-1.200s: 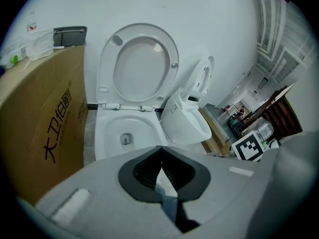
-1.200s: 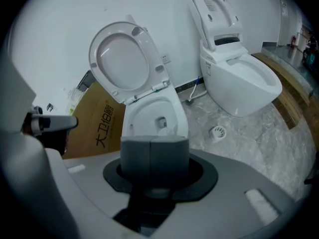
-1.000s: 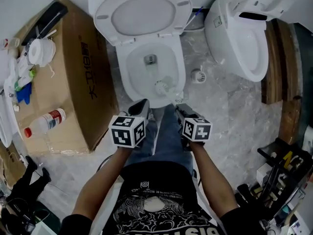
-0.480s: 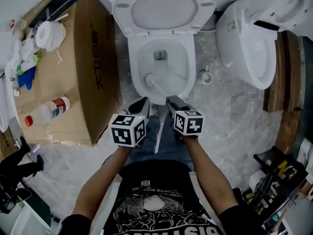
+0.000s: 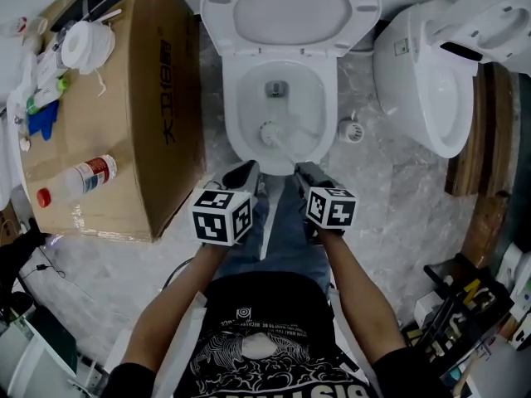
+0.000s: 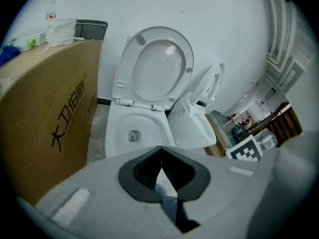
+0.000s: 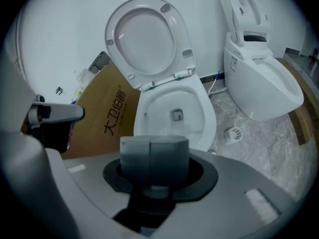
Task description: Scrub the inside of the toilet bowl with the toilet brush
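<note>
"What is the person wearing?"

"A black T-shirt point(image 5: 264, 309) with short sleeves and a white printed design with lettering on the front. Blue jeans point(image 5: 284, 230) show on the side of it nearer the toilet point(image 5: 231, 114)."

"And the tools?"

"The left hand-held gripper point(image 5: 241, 173) and the right hand-held gripper point(image 5: 304, 172) have pale grey bodies and dark jaw pads. Each carries a cube point(image 5: 221, 216) with black-and-white square markers, just short of the toilet."

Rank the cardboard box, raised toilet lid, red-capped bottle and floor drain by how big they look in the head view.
Largest to smallest:
1. cardboard box
2. toilet lid
3. bottle
4. floor drain
</note>
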`<state>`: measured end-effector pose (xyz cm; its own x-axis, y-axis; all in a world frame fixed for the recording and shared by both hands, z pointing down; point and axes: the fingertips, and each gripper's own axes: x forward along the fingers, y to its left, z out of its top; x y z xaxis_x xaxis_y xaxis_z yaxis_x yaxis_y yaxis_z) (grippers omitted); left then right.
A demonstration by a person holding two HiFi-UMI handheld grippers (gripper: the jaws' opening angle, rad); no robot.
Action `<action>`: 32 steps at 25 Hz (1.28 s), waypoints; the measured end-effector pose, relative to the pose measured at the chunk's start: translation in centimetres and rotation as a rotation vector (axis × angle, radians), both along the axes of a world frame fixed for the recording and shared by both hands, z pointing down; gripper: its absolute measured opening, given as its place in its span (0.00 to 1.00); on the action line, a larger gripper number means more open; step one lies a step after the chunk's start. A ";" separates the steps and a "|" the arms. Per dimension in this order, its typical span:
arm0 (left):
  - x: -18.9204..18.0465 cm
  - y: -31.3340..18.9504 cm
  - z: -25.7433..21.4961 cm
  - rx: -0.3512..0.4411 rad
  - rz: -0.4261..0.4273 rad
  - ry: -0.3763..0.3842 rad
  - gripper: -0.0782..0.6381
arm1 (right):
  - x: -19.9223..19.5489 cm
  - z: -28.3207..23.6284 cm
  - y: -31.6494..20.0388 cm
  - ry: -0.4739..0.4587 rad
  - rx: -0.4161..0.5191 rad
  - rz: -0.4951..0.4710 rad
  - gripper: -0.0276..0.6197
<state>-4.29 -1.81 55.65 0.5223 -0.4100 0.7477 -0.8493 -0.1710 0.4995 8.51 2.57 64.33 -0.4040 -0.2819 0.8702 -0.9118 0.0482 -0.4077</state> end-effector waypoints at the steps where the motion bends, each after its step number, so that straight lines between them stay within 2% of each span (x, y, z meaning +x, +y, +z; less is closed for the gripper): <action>1: 0.1 -0.1 0.0 0.000 -0.004 0.000 0.10 | -0.2 0.2 -0.2 -0.007 -0.002 -0.005 0.28; 10: 1.2 -0.7 0.0 -0.011 -0.024 -0.001 0.10 | -1.5 1.7 -5.9 -0.037 -0.006 -0.011 0.28; 20: -0.4 -0.2 0.4 -0.034 -0.127 -0.031 0.10 | -2.2 2.3 -12.8 -0.019 0.042 -0.101 0.28; 22: -0.7 -0.1 0.3 -0.034 -0.141 -0.037 0.10 | -1.8 2.4 -13.9 -0.016 0.055 -0.099 0.28; 26: -1.0 0.1 0.4 -0.035 -0.147 -0.046 0.10 | 0.2 2.4 -16.1 -0.004 0.083 -0.035 0.28; 32: -0.2 -0.1 0.6 -0.034 -0.098 -0.039 0.10 | 3.9 2.4 -15.7 0.054 0.098 0.004 0.28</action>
